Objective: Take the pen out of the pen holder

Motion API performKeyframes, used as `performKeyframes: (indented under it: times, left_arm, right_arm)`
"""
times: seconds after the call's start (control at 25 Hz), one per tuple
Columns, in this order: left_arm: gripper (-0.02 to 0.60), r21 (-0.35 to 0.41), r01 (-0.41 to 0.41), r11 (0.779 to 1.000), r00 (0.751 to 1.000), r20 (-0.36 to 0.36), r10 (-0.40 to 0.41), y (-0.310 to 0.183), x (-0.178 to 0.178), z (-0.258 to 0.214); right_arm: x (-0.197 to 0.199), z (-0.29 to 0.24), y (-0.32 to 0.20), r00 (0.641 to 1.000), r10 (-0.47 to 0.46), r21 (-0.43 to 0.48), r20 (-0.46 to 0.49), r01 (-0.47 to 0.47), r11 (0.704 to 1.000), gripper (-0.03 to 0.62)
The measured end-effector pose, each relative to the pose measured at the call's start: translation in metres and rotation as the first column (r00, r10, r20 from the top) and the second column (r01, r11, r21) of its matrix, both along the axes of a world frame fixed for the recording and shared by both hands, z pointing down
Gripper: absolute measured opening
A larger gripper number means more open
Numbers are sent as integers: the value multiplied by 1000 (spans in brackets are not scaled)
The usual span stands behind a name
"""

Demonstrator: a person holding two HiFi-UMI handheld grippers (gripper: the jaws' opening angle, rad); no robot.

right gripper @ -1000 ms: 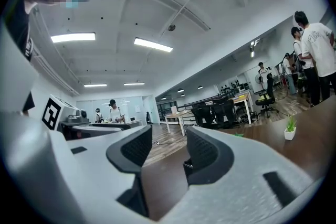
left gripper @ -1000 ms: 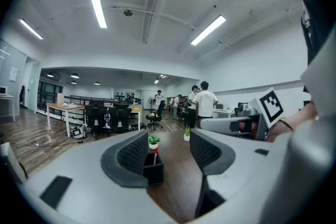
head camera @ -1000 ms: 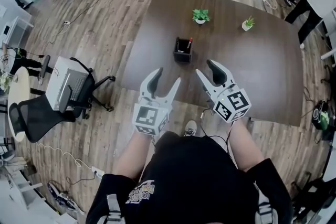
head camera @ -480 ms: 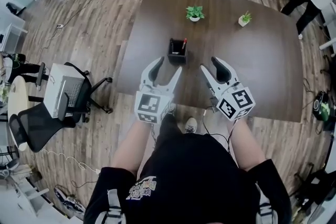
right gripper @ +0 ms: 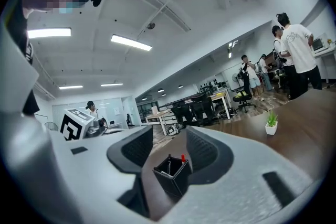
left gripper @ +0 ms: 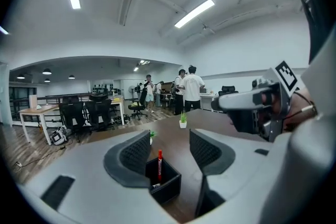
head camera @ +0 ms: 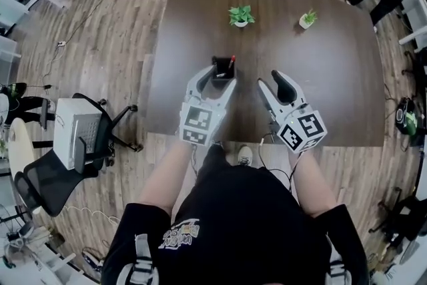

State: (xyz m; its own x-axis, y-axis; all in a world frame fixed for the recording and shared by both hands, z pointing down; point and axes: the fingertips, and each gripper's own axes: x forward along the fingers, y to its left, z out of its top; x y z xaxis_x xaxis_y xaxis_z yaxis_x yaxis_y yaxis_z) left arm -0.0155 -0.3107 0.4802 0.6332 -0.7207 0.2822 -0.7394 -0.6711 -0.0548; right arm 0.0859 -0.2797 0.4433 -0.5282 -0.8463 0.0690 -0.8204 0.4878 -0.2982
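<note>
Left gripper (head camera: pixel 218 79): moved forward to pen holder (head camera: pixel 223 70), fingers wide, empty. Right gripper (head camera: pixel 272 82): fingers wide, empty. Pen (head camera: pixel 231 63): in holder.

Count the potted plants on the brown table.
2. The larger plant stands beyond the pen holder; the smaller plant stands further right, toward the far edge. None appears hidden.

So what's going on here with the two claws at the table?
A person holds a claw in each hand over a brown table. The left claw is open, lined up on the black pen holder, where a red-capped pen stands. The right claw hangs open beside it, empty. The pen is not yet taken out.
</note>
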Motion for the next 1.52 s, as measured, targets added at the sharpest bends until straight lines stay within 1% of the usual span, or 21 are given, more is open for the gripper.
performKeyframes:
  times: [0.12,0.24,0.4,0.56,0.68,0.88,1.04,1.2,1.28,1.52]
  left_arm:
    - [225,-25,-54,998,998,41,55,-16,6,17]
    - [225,-53,-106,993,990,92,111,-29,13,37]
    - [224,-90,-157,983,973,156,170,-45,19,58]
    - [221,-134,-198,971,955,196,222,-56,25,74]
    - [207,-163,-224,961,940,225,257,-61,29,85]
    - [179,-210,-254,944,907,287,308,-70,36,101]
    - [152,-242,-268,933,890,309,336,-73,41,108]
    - [141,-263,-280,923,874,328,359,-76,47,114]
    - [127,-276,-282,919,868,334,366,-76,49,117]
    - [46,-284,-274,919,862,352,366,-80,49,119]
  right_arm:
    - [3,4,-10,999,37,-15,0,-37,999,204]
    - [7,11,-17,997,74,-36,-3,-74,997,202]
    - [12,21,-26,993,119,-61,1,-119,991,199]
    - [16,28,-32,987,158,-78,2,-157,984,195]
    - [18,33,-33,983,181,-89,1,-181,980,192]
    - [26,42,-39,974,226,-103,10,-224,969,189]
    - [26,48,-41,970,241,-115,13,-238,965,187]
    - [29,51,-42,968,252,-126,13,-248,960,186]
    - [32,52,-43,965,261,-128,17,-257,958,184]
    - [35,50,-45,959,281,-126,25,-276,953,181]
